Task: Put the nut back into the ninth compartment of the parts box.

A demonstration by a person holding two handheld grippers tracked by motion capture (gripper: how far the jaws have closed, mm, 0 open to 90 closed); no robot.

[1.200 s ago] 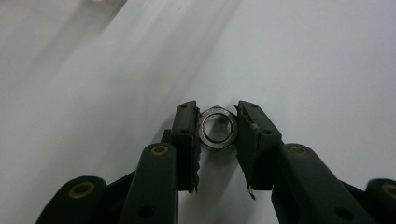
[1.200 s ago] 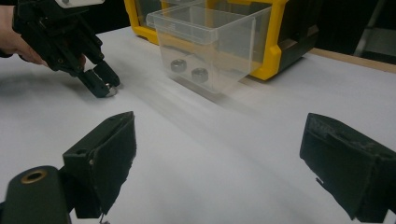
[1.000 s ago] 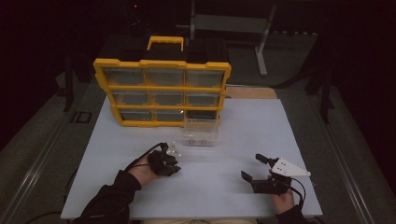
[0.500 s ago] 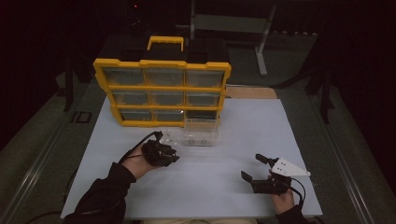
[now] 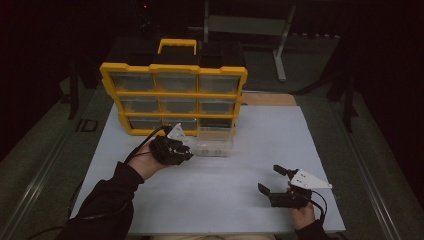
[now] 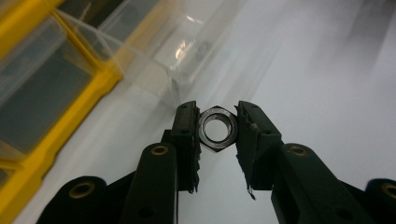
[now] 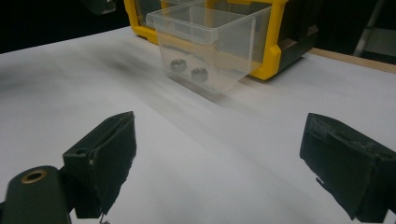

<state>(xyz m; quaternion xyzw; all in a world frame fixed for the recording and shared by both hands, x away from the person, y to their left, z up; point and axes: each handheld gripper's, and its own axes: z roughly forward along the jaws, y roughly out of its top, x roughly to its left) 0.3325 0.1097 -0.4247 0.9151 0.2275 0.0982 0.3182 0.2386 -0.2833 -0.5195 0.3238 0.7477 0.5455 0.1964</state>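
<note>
Left gripper (image 5: 186,148) beside clear bin (image 5: 215,142) by yellow organizer (image 5: 172,95) on counter (image 5: 300,130) in high view, its own view shows jaws clamped on hex nut (image 6: 217,128), right gripper (image 7: 219,172) view shows jaws wide apart, two nuts (image 7: 187,69) inside bin.

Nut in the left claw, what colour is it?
Shiny silver-grey metal. The nut shows best in the left gripper view, pinched between the black jaws of the left claw.
</note>
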